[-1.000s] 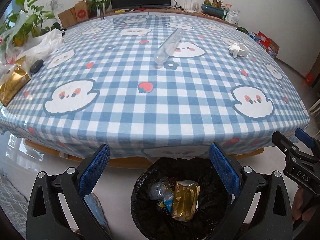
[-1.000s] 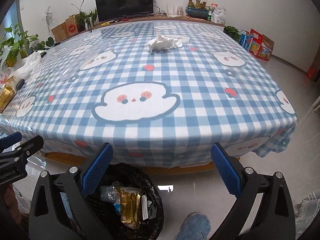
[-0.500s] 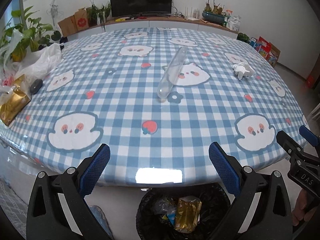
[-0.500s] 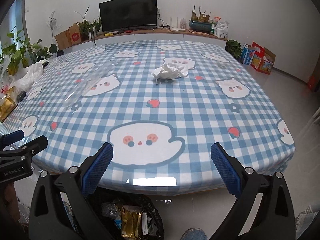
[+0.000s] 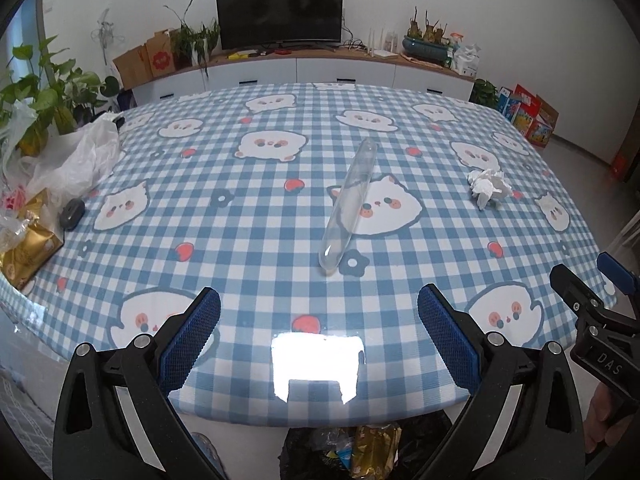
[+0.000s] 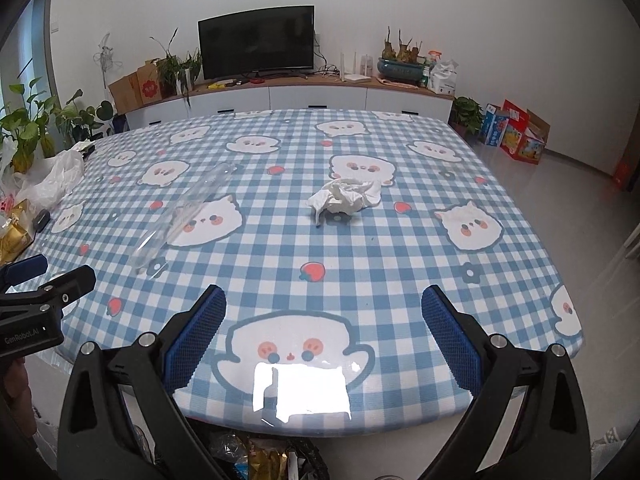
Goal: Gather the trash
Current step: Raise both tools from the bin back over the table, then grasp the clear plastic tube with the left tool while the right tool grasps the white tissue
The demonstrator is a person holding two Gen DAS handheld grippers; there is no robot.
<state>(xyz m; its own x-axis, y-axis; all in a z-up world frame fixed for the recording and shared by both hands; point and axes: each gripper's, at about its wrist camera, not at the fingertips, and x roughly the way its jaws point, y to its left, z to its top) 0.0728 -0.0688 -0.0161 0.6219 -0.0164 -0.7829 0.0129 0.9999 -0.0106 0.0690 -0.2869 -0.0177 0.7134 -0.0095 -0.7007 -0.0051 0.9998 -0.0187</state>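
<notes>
A clear plastic tube (image 5: 349, 204) lies on the blue checked tablecloth (image 5: 248, 216), ahead of my left gripper (image 5: 319, 320), which is open and empty above the table's near edge. The tube also shows in the right wrist view (image 6: 182, 220). A crumpled white tissue (image 6: 345, 198) lies mid-table ahead of my right gripper (image 6: 324, 316), also open and empty; the tissue also shows in the left wrist view (image 5: 489, 186). A black-lined trash bin (image 5: 360, 452) holding wrappers sits below the near edge.
At the table's left edge lie a gold packet (image 5: 26, 248), a white plastic bag (image 5: 76, 160) and a small dark object (image 5: 72, 212). Plants (image 5: 44, 96) stand left. A TV (image 5: 279, 14) and cabinet stand behind. Boxes (image 5: 528, 114) sit on the floor at right.
Both grippers have risen from beside the bin to above the table's near edge, so the tabletop fills the views and the bin drops to the bottom. Both stay open.
</notes>
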